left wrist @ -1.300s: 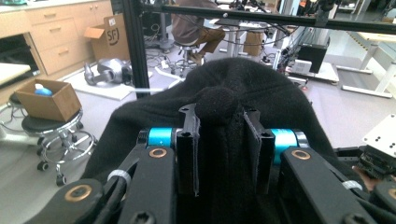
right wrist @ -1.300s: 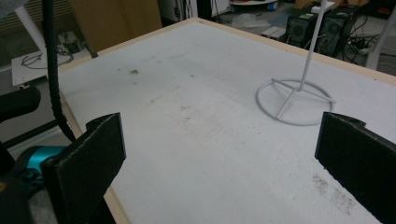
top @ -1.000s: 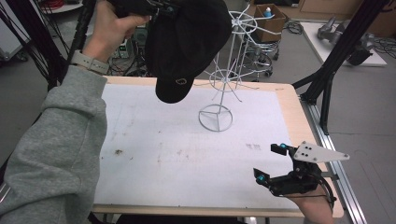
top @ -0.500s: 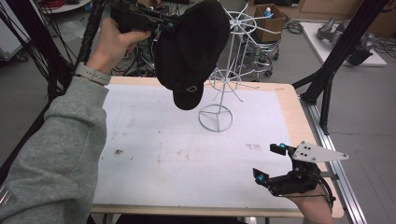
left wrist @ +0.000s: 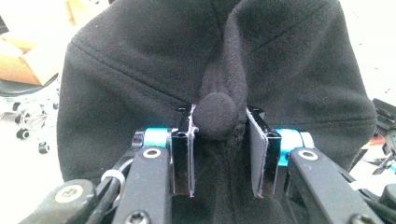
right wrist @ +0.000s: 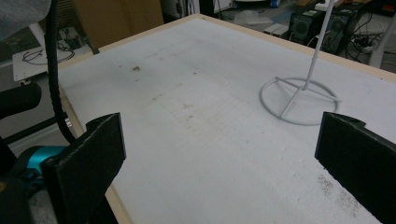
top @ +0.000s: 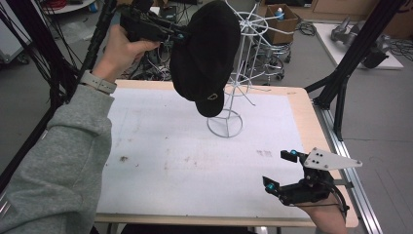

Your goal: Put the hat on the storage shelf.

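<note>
**Cap carried rightward onto the wire stand**

Since a second ago my left tool [top: 181, 35] has brought the black cap [top: 207, 53] right and slightly down, so it now hangs against the upper part of the white wire stand [top: 233, 92] instead of left of it. In the left tool view the two black pads [left wrist: 181, 154] sit either side of the cap's top button [left wrist: 215, 116]; the left pad touches it, the right pad shows a slim gap. I read the jaws as having just eased apart a little, with the cloth between them. The cap's brim points down toward the stand's ring base.

My right tool [top: 280, 170] rests at the near right corner of the counter [top: 160, 156], jaws spread wide with nothing between them. In its own view I see the stand's base ring [right wrist: 301, 100] far ahead on the white surface.
</note>
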